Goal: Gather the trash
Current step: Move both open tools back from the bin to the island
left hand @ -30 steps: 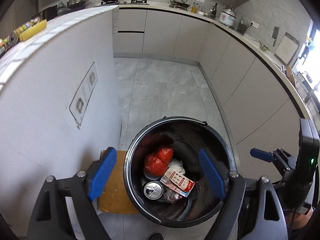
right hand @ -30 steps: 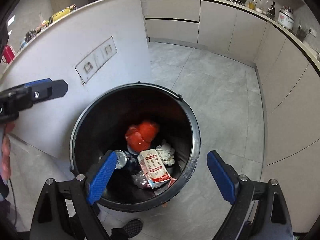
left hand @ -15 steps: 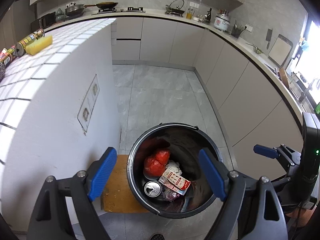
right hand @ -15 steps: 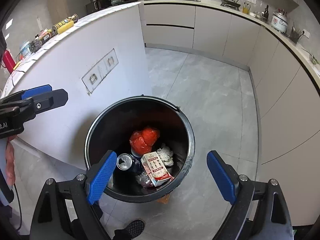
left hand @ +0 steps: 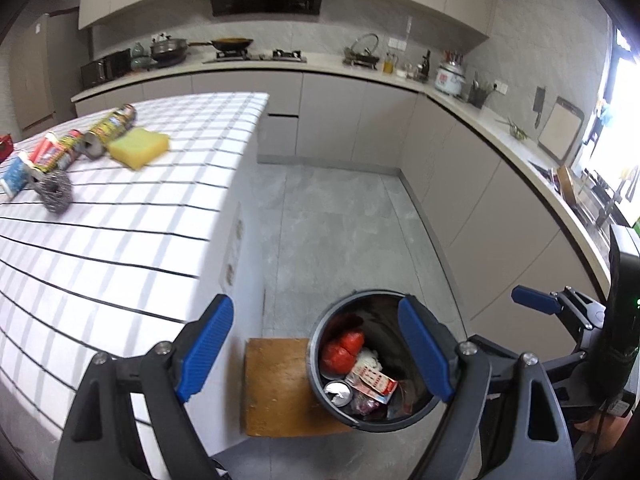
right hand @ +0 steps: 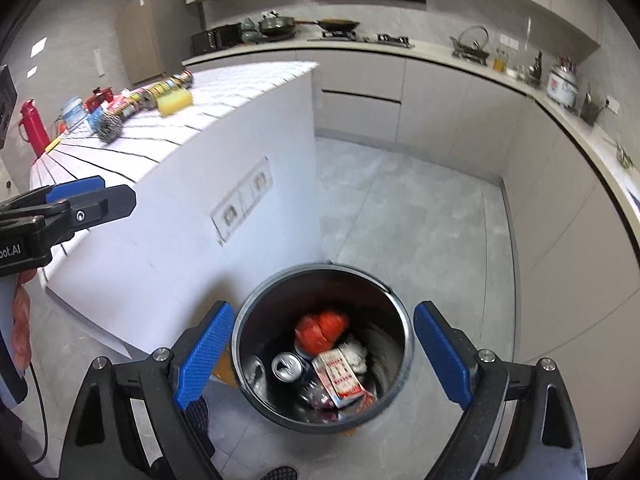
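Trash bin (right hand: 394, 316), black and round, on the grey floor (left hand: 340, 216) just beside the island's (left hand: 120, 216) white end wall, holding a red bag (right hand: 322, 326), a drink can (right hand: 286, 366) and a red-and-white carton (right hand: 340, 374) whose print is unreadable. Left gripper (left hand: 316, 352) and right gripper (right hand: 320, 356) both gape wide and empty above the bin. Open floor runs to the cabinets. Left gripper body reads "bot.AI".

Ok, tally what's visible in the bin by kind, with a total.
Red bags: 1
Cans: 1
Cartons: 1
White wads: 1
Clear wrappers: 1
Total: 5 in the bin; anything underneath is hidden.
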Tool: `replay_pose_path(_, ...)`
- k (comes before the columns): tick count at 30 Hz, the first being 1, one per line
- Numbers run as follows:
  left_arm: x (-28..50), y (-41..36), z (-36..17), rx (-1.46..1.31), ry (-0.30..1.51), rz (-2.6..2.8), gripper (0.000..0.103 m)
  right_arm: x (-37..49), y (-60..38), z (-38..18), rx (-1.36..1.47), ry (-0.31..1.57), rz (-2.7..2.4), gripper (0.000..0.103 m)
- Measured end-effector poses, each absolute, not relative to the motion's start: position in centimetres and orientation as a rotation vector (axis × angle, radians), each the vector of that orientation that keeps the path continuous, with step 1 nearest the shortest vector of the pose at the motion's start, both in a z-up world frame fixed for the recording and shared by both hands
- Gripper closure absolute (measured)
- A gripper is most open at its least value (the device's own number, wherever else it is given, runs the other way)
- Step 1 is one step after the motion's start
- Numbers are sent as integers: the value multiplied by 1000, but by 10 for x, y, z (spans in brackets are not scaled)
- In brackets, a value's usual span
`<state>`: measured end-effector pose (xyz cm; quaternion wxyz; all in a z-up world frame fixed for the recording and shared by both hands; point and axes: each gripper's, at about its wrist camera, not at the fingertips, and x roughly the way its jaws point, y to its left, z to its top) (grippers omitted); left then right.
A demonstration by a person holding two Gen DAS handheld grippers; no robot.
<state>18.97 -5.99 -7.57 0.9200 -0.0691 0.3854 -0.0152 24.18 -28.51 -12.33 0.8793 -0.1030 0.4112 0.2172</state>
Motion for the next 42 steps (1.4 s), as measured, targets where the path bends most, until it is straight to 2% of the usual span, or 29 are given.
replay_pose_path(7,174,-5,-69,-167,770,22,17,236,-228,-96,-249,807,505,10)
replay_pose_path(21,156,121,-63,-217,754,121,17,229,-94,-79,-303,771,599,10)
replay_pose_path(42,194,299,-88,-280,777,211,17,302,70,-83,-308,766,612,10)
